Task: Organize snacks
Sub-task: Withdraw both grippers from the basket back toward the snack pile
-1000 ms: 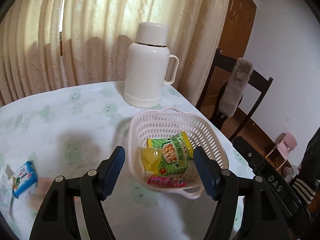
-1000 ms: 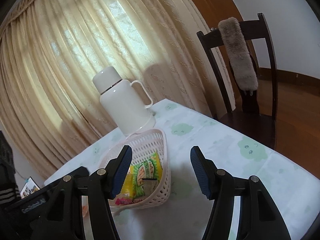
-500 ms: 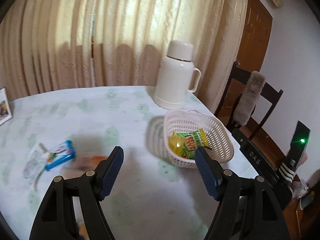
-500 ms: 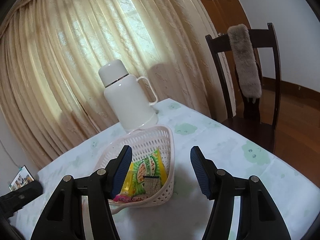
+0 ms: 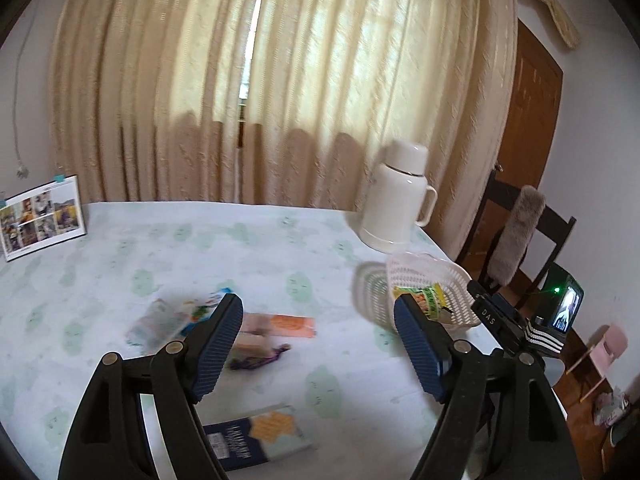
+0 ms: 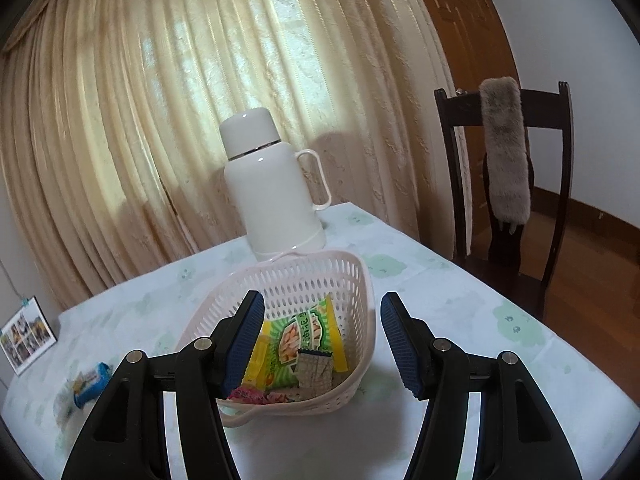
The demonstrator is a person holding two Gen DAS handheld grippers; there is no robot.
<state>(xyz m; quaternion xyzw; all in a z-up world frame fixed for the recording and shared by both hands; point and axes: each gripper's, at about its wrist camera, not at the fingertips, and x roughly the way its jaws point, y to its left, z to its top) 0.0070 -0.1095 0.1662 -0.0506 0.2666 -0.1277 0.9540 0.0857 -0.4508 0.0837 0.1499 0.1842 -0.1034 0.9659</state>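
A pale pink plastic basket (image 6: 352, 276) stands on the table and holds a green-yellow snack bag (image 6: 304, 332), a small checked packet (image 6: 314, 368) and a pink packet (image 6: 252, 394). It also shows in the left wrist view (image 5: 452, 276). My right gripper (image 6: 320, 344) is open and empty just in front of the basket. My left gripper (image 5: 320, 348) is open and empty above loose snacks: an orange-pink packet (image 5: 280, 324), a purple wrapper (image 5: 258, 360), a blue packet (image 5: 200, 312) and a dark blue box (image 5: 256, 436).
A white thermos jug (image 6: 272, 184) stands behind the basket. A photo card (image 5: 42, 216) leans at the table's far left. A dark wooden chair (image 6: 508, 184) with a grey fur cover stands off the right edge. Curtains hang behind the table.
My left gripper has pulled back and swung left from over the basket to above the loose snacks. My right gripper has shifted slightly, so the basket sits more centred between its fingers.
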